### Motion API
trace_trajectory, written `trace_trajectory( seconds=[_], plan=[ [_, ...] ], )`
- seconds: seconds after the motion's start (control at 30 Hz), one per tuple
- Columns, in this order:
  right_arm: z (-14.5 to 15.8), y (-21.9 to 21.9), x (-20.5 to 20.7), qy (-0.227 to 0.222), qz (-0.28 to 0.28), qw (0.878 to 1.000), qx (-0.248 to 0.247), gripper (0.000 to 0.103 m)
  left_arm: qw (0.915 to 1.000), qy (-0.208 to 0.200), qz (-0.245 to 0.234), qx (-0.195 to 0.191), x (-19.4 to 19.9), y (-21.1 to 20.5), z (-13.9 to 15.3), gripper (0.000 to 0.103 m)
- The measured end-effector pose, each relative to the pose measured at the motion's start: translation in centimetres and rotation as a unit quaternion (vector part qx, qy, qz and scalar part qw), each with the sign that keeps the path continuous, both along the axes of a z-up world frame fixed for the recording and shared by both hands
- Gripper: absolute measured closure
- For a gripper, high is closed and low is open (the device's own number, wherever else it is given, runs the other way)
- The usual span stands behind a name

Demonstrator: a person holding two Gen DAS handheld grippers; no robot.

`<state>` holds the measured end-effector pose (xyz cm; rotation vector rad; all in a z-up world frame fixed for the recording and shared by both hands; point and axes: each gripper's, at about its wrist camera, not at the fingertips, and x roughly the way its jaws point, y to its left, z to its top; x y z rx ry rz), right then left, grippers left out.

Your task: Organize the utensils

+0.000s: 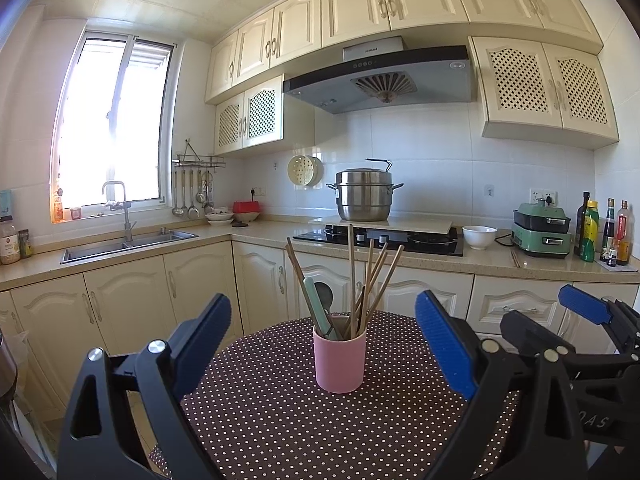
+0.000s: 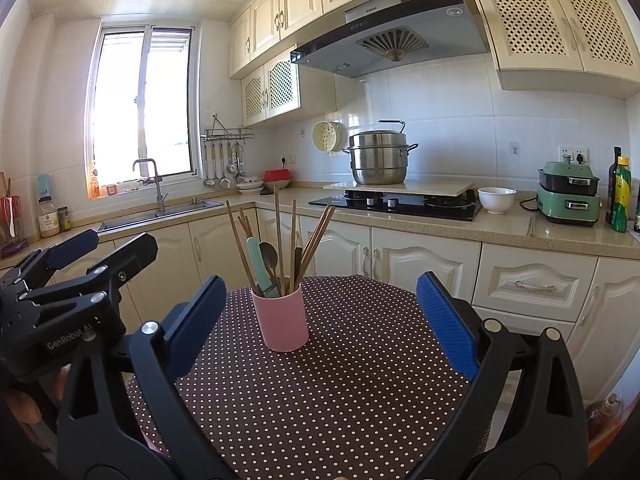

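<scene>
- Left gripper (image 1: pixel 324 344): ribbed blue pads spread wide, nothing between them, raised above the near edge of the table (image 1: pixel 260 420).
- Pink cup (image 1: pixel 340 362): smooth cylinder, upright mid-table on brown polka-dot cloth, bare cloth all round; it holds wooden chopsticks (image 1: pixel 370 280), a dark spoon (image 1: pixel 325 294) and a mint-handled utensil (image 1: pixel 318 306).
- Right gripper (image 2: pixel 320 320): jaws likewise wide, empty.

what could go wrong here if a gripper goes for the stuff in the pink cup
The pink cup is tall and narrow, with chopsticks fanning out well above its rim; a sideways nudge could tip it. The chopsticks cross one another, so pulling one may drag others out. Both the left gripper and right gripper are open and empty.
</scene>
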<state>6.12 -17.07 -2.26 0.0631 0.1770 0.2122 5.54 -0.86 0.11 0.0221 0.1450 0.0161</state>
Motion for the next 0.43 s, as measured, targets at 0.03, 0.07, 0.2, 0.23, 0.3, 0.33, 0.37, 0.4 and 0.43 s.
trace_trajectory(
  seconds=[0.03,0.07,0.2,0.23,0.3,0.33,0.37,0.4,0.43],
  plan=[
    [0.0,0.0,0.1,0.001,0.000,1.000,0.001,0.009,1.0000,0.001,0.000,0.000,0.2,0.0,-0.1,0.011],
    [-0.1,0.0,0.3,0.002,0.000,1.000,0.002,0.009,1.0000,0.002,0.000,0.000,0.3,-0.1,-0.1,0.011],
    [-0.4,0.0,1.1,0.010,0.001,1.000,0.004,0.009,1.0000,0.009,0.002,0.001,1.2,-0.1,-0.5,0.011],
    [-0.6,0.1,1.3,0.012,0.002,1.000,0.004,0.009,0.9999,0.012,0.002,0.000,1.4,-0.1,-0.6,0.011],
    [-0.9,0.1,1.9,0.018,0.004,1.000,0.005,0.009,0.9998,0.017,0.002,-0.003,2.0,0.0,-0.9,0.011],
    [-1.0,0.2,2.1,0.021,0.004,1.000,0.006,0.009,0.9998,0.020,0.002,-0.004,2.3,0.1,-1.1,0.011],
    [-1.2,0.2,2.4,0.025,0.004,1.000,0.005,0.009,0.9997,0.023,0.002,-0.005,2.7,0.1,-1.3,0.011],
    [-1.4,0.3,2.8,0.028,0.004,1.000,0.004,0.009,0.9996,0.027,0.002,-0.006,3.1,0.1,-1.4,0.011],
    [-1.6,0.3,3.1,0.032,0.004,0.999,0.003,0.009,0.9995,0.032,0.003,-0.006,3.5,0.2,-1.7,0.011]
  ],
)
